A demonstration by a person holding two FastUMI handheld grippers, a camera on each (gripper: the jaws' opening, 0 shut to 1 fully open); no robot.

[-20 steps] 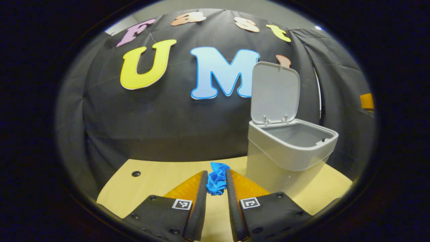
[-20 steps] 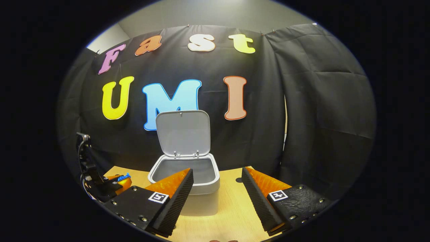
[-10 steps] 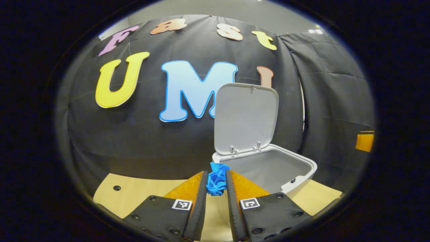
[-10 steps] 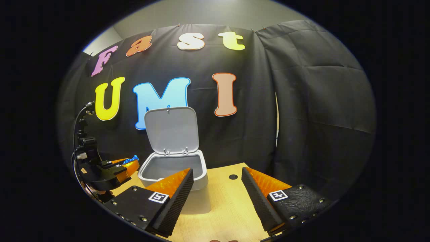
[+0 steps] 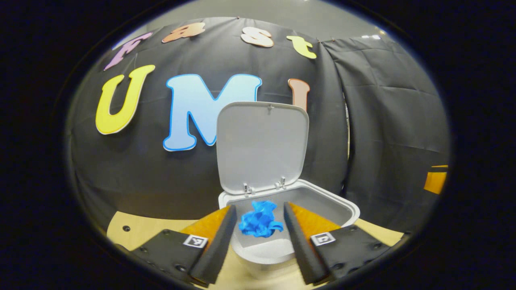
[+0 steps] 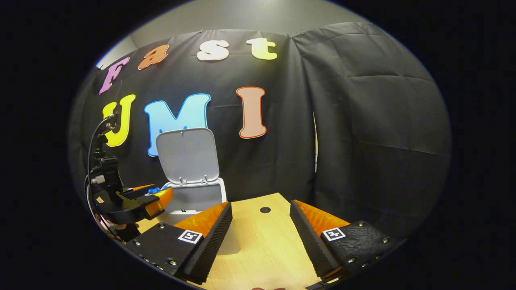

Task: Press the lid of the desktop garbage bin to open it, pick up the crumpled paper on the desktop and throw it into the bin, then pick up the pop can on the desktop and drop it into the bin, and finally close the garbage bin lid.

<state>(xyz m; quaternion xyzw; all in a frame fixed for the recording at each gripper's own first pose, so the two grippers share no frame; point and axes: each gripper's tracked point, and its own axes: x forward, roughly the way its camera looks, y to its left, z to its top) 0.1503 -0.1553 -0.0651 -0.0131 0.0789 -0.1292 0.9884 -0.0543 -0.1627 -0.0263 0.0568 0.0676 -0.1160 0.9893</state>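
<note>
The grey desktop bin [image 5: 342, 206] stands with its lid [image 5: 262, 145] raised upright at the back. My left gripper [image 5: 259, 207] hangs over the bin's mouth with its fingers spread, open. The crumpled blue paper [image 5: 260, 220] sits loose between them above the bin's inside; I cannot tell whether a finger still touches it. In the right gripper view the bin [image 6: 197, 198] and lid [image 6: 187, 155] are at the left, with the left gripper [image 6: 157, 197] over the rim and a bit of blue paper [image 6: 155, 188] beside it. My right gripper [image 6: 261, 205] is open over the wooden table [image 6: 262, 245], holding nothing.
The table has a small dark hole [image 6: 265, 210] behind my right gripper and another hole [image 5: 126, 228] at the left of the bin. An orange object [image 5: 435, 181] shows past the curtain at the right. A cable [image 6: 93, 141] rises from the left gripper.
My left gripper carried the blue paper rightwards over the bin's mouth and its fingers spread apart, loosing the paper. The right gripper drifted right, so the bin shifted left in its view.
</note>
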